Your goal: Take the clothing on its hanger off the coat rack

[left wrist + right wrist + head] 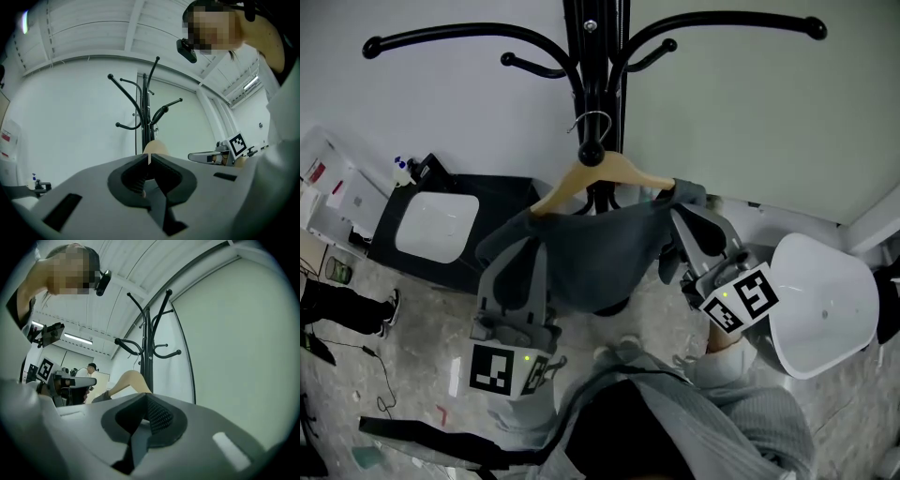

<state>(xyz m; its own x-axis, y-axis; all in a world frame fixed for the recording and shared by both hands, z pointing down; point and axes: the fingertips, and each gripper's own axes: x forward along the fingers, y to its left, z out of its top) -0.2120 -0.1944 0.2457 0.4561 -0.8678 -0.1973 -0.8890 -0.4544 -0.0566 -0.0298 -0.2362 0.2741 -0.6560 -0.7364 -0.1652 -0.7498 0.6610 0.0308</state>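
Note:
A black coat rack [595, 56] stands against the wall. A wooden hanger [609, 169] hangs by its metal hook [592, 122] on a low knob of the rack, carrying dark grey clothing [600, 248]. My left gripper [532, 230] sits at the hanger's lower left end, jaws shut. My right gripper [678, 202] is at the right end, also shut. In the left gripper view the hanger's rounded end [155, 146] shows just past the closed tips [149, 157]. The right gripper view shows the hanger arm [129, 379] and a bit of cloth [101, 397] beside the tips [145, 394]. I see no cloth between either pair of jaws.
A white rounded chair [820, 300] stands close on the right. On the left a black stand holds a white basin [436, 225]. A person's legs [337, 305] and cables lie at the far left. The rack's upper hooks [441, 37] spread overhead.

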